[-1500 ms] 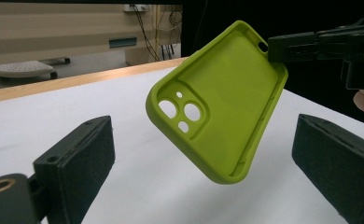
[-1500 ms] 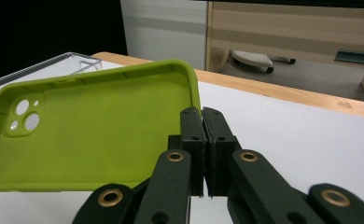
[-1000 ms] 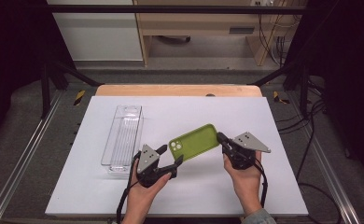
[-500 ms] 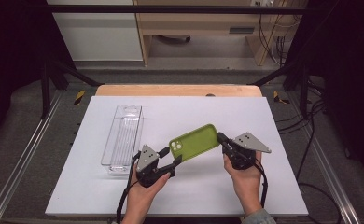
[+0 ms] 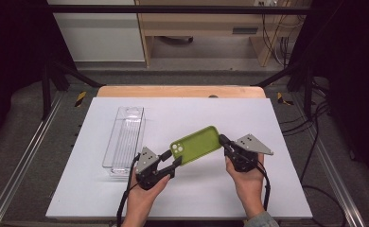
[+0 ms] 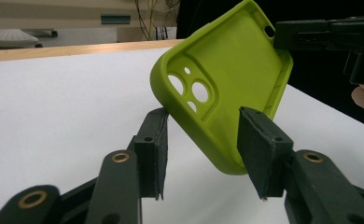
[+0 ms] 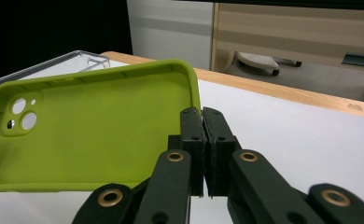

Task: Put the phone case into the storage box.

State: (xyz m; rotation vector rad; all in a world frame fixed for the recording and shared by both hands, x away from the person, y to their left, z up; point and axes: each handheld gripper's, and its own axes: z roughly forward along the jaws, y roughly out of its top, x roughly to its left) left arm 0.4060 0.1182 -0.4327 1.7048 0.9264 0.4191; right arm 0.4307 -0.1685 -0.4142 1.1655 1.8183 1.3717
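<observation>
A lime-green phone case hangs tilted above the white table, hollow side up, camera cutouts at its lower left end. My right gripper is shut on the rim of its upper right end; in the right gripper view the jaws pinch that rim beside the case. My left gripper has the camera end of the case between its jaws, which have just been closing. Its pads sit right at the case's sides, and I see no firm press.
A clear plastic tray lies lengthwise on the left part of the white table top. A wooden strip runs along the far edge. Cables trail from both grippers toward the person.
The left gripper's jaws have narrowed around the camera end of the case. Both hands and the case have stayed where they were.
</observation>
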